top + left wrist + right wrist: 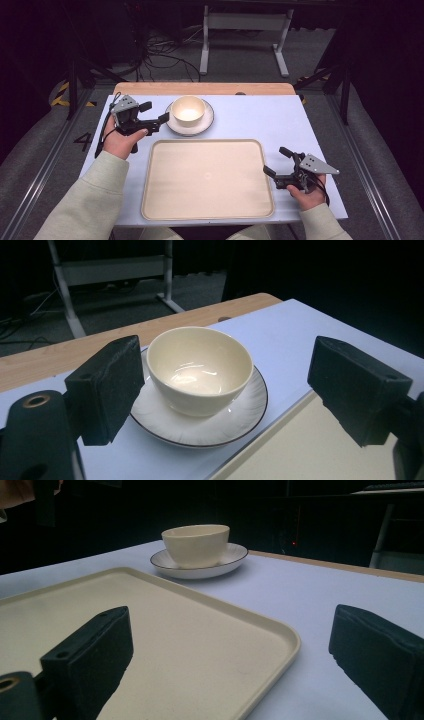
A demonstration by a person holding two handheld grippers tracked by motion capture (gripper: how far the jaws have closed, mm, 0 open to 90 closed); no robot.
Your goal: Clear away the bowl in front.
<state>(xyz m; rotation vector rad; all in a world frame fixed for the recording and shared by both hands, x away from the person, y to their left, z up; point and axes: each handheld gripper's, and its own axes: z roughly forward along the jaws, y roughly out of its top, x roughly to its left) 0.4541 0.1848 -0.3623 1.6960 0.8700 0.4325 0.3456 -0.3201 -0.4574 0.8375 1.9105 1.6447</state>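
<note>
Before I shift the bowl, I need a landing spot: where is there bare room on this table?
The beige tray is bare all over. Bare blue tabletop runs from the plate under the bowl to the table's right edge, above the right gripper. It is crowded only at back left, where the left gripper, open, sits beside the plate.

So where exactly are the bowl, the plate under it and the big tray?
bowl [200, 371], left gripper view, inner wall.
plate [210, 427], left gripper view, near rim.
tray [207, 177], high view, bare middle.
</note>
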